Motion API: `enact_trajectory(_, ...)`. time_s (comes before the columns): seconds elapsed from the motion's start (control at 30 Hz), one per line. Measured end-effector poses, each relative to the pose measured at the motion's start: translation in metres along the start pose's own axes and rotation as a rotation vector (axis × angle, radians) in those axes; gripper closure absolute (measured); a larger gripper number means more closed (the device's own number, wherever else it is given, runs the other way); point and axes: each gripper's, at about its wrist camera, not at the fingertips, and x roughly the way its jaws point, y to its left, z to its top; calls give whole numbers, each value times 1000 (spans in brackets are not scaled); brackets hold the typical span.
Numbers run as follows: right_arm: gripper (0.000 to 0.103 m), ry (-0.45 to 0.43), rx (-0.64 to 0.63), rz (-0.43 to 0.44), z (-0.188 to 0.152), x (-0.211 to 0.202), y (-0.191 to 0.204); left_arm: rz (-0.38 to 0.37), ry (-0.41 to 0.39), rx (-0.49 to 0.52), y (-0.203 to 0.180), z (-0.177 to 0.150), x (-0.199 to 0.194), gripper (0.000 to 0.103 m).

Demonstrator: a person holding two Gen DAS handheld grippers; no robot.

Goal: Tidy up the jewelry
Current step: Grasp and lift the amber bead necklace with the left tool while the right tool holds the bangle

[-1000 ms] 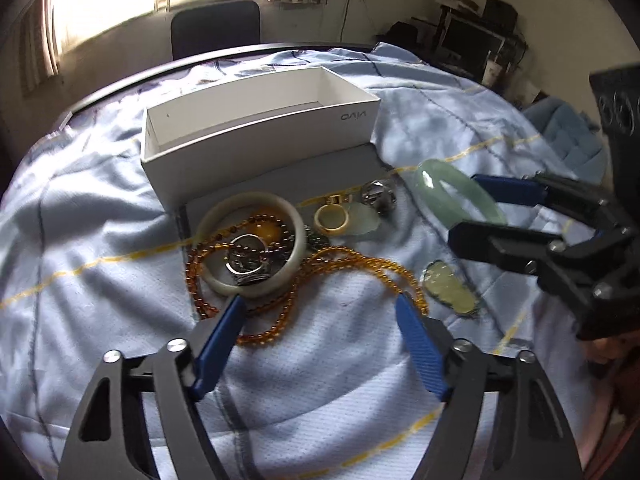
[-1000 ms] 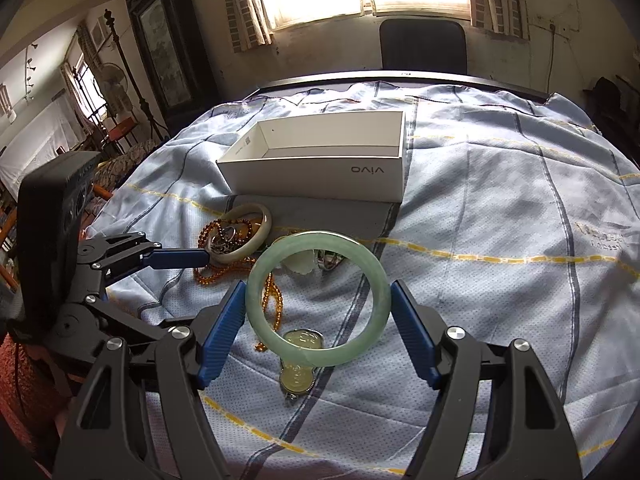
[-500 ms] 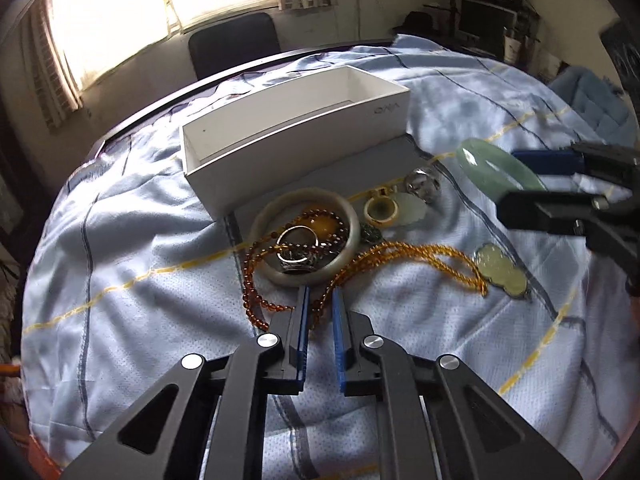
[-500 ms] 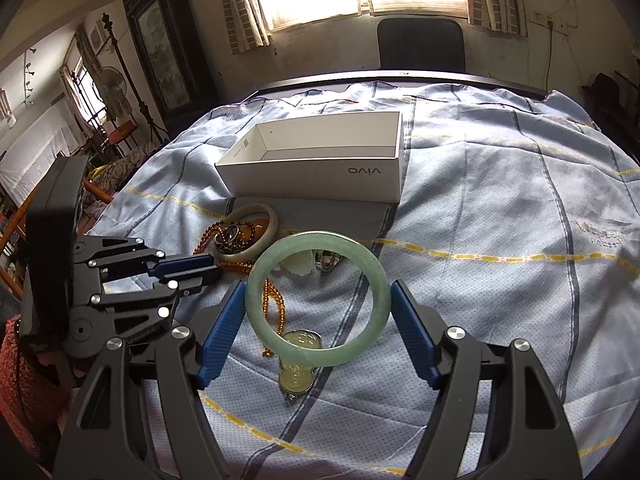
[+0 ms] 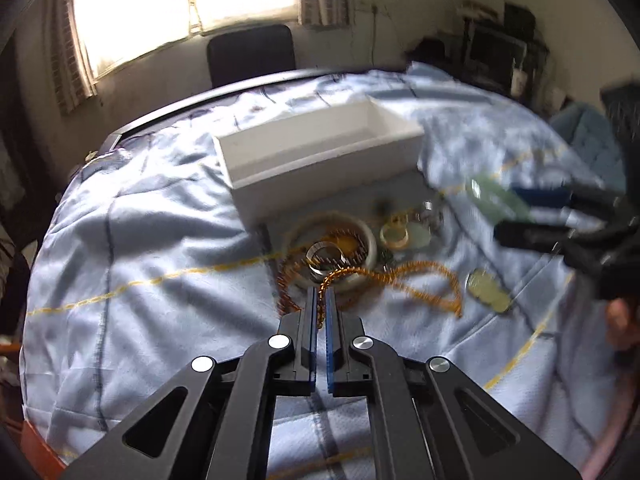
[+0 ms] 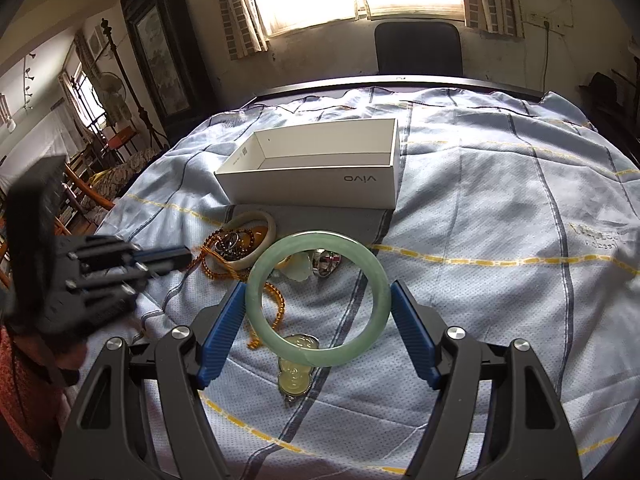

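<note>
My left gripper (image 5: 320, 298) is shut, and a strand of the amber bead necklace (image 5: 420, 270) shows between its blue pads. The necklace trails over a white bangle (image 5: 370, 236) that rings some silver rings (image 5: 324, 256). This view is motion-blurred. My right gripper (image 6: 317, 288) is shut on a pale green jade bangle (image 6: 320, 238), held upright above the cloth. Below it lies a yellow-green pendant (image 6: 296, 380). An open, empty white box (image 6: 316, 188) stands just behind the jewelry pile. The left gripper (image 6: 180, 258) also shows at the left, beside the necklace (image 6: 216, 270).
A blue checked cloth (image 6: 500, 280) covers the round table. A cream ring (image 5: 394, 234) and a silver piece (image 6: 326, 260) lie by the pile on a grey pad (image 6: 372, 224). A black chair (image 6: 418, 48) stands beyond the table's far edge. A hand (image 5: 620, 320) holds the right gripper.
My left gripper went from wide open to shut at the necklace's near strand, then pulled back, and the necklace has shifted. The right gripper kept hold of the green bangle, nearly still.
</note>
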Motion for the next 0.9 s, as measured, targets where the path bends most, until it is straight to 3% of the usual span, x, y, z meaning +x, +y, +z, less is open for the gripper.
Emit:
enact_trajectory(0.23, 32, -8, 0, 0, 1, -3, 1, -41, -85, -100, 18, 32, -31, 100)
enact_trajectory(0.9, 32, -58, -20, -13, 11, -21, 9, -86, -307, -111, 11, 130, -113, 100)
